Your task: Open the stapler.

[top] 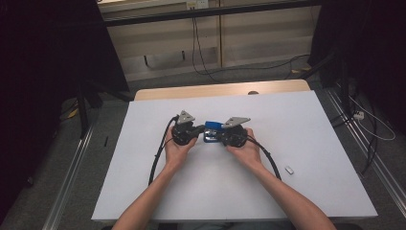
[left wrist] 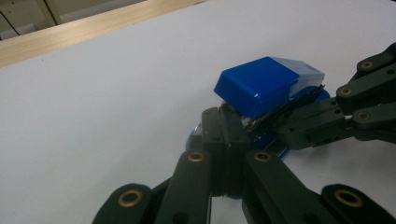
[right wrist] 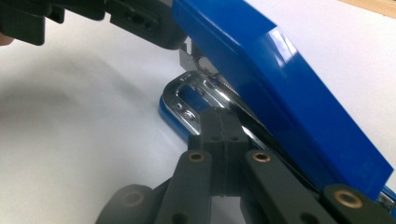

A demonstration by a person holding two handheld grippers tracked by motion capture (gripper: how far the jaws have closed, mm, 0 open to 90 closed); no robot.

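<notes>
Blue stapler (top: 212,131): one item, lying near the middle of the white worktop (top: 311,143), between the two tools and in contact with both. Blue plastic top cover, glossy, raised at an angle above the base in both gripper views; bright metal magazine and staple channel exposed beneath it; blue base resting on the worktop surface. Left tool (top: 195,130): held in the person's left hand (top: 176,149), grey three-cornered plate on top, black cable trailing back toward the near edge. In the left gripper view its jaws stand pressed together, tips (left wrist: 224,122) at the front end of the stapler (left wrist: 261,84) just under the lifted cover; whether they pinch a thin metal part there cannot be told. Right tool (top: 221,135): held in the right hand (top: 247,149), same plate and cable. In the right gripper view its jaws likewise stand closed against each other, tips (right wrist: 223,125) touching the metal magazine of the stapler (right wrist: 289,84) below the cover; a grip on it cannot be confirmed. The left tool's black jaws reach in at the top of that view. Small pale metallic item (top: 288,169): lying alone on the worktop, well apart from the stapler, toward the right. Strip of bare wood (top: 220,89) along the far edge of the worktop.
</notes>
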